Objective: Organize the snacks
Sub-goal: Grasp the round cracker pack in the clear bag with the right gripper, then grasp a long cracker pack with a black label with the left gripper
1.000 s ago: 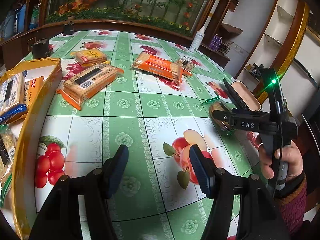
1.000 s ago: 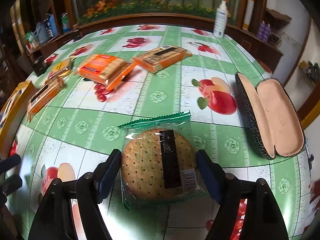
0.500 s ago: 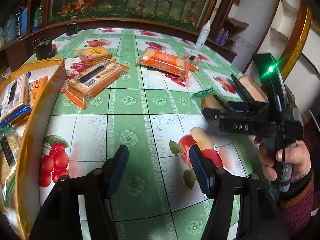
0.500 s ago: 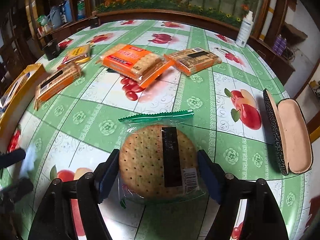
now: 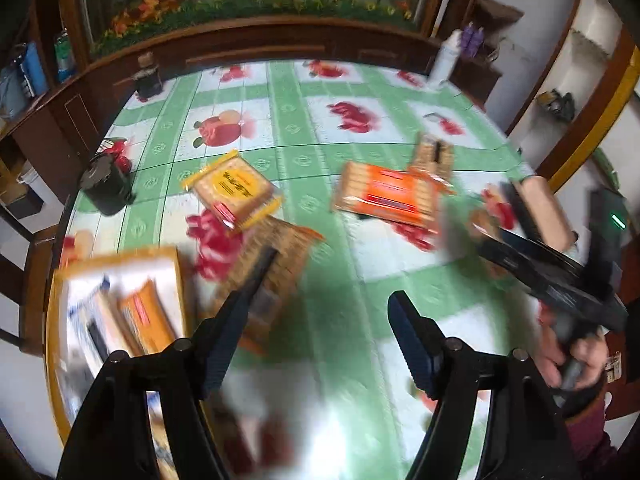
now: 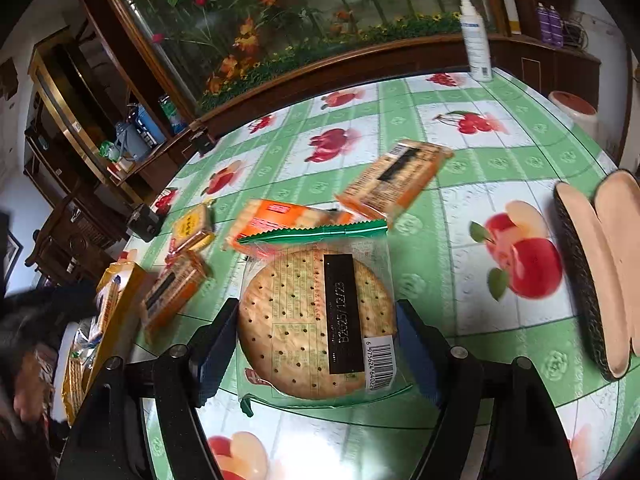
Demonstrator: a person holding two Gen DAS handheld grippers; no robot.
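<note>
Orange-wrapped packs [image 6: 394, 186], three loose (one yellow [image 6: 191, 229]); right gripper [image 6: 316, 344] clamps the round cracker [image 6: 296, 320], left gripper [image 5: 320, 328] jaws opening, empty.

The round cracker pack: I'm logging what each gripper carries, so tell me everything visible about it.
The round cracker pack is a clear plastic wrapper with a green serrated top edge, holding a large tan, hole-dotted cracker. A black strip with printed characters and a white barcode label run down its face. It sits flat-faced to the camera, clamped at both sides by the right gripper, above the tablecloth.
</note>
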